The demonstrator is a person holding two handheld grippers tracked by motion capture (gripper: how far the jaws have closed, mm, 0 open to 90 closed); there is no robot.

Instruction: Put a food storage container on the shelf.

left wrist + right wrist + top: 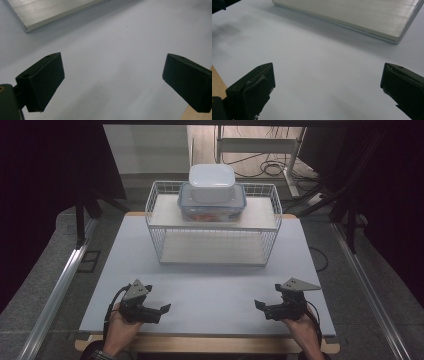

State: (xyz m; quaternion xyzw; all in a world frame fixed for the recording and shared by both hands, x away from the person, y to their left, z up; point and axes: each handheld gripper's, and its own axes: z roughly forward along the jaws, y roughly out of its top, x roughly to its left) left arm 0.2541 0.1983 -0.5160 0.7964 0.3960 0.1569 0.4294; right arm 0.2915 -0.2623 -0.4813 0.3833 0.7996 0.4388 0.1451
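Observation:
A white wire rack (pixel 212 222) with two wooden shelves stands at the back middle of the pale table (pixel 210 290). On its top shelf sits a clear lidded food box (pixel 212 206) with a blue-rimmed lid, and a white lidded box (pixel 211 182) is stacked on that. My left gripper (pixel 162 310) rests near the front left edge, open and holding nothing. At the front right my right gripper (pixel 260 306) is open too, with nothing between its pads. In the left gripper view the left gripper (pixel 112 77) looks over bare table toward the rack's base board (pixel 50 12). The right gripper (pixel 327 87) faces that base board (pixel 362 17) too.
The table's wooden front edge (pixel 200 342) runs just behind both hands. Metal rails (pixel 55 290) flank the table on the floor. Cables and a desk frame (pixel 270 155) lie beyond the rack. Open table surface stretches between the grippers and the rack.

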